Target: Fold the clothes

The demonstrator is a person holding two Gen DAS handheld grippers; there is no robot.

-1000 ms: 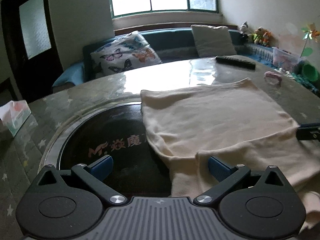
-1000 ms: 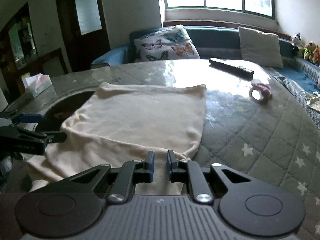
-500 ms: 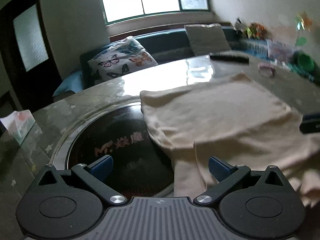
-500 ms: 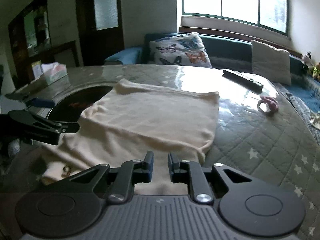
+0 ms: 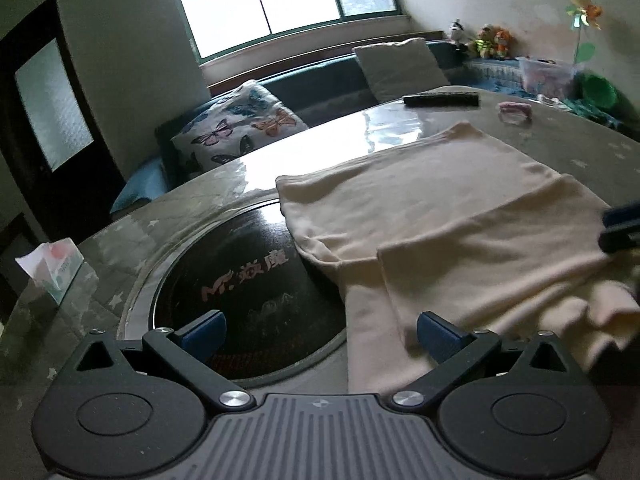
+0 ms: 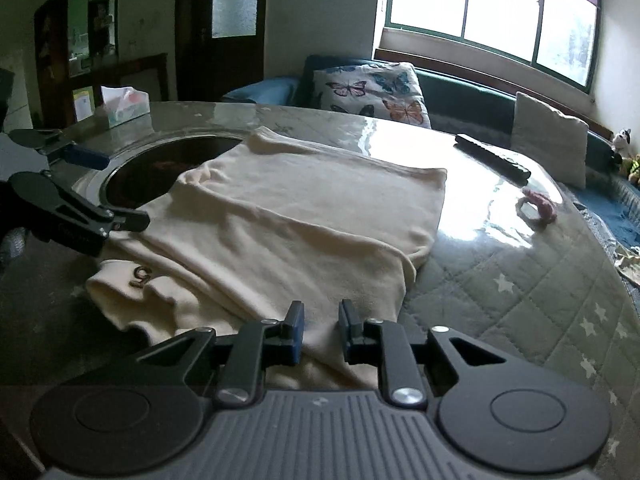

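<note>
The cream soft cloth top (image 6: 304, 216) on the round glass worktop (image 6: 500, 216) looks light and floppy. Best held by its edge near the right gripper (image 6: 319, 330), whose fingers stand slightly apart, holding nothing; the left gripper (image 5: 320, 334) is spread wide.

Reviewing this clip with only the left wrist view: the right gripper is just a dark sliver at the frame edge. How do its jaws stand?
Observer: In the right wrist view the right gripper shows a narrow gap between its pads, with the cream garment visible in that gap. Whether it pinches cloth, I cannot tell.
Operator: Any marking on the garment that I am missing?
Observer: Yes, a dark number 5 sits on the bunched part, just below the open left gripper.
</note>
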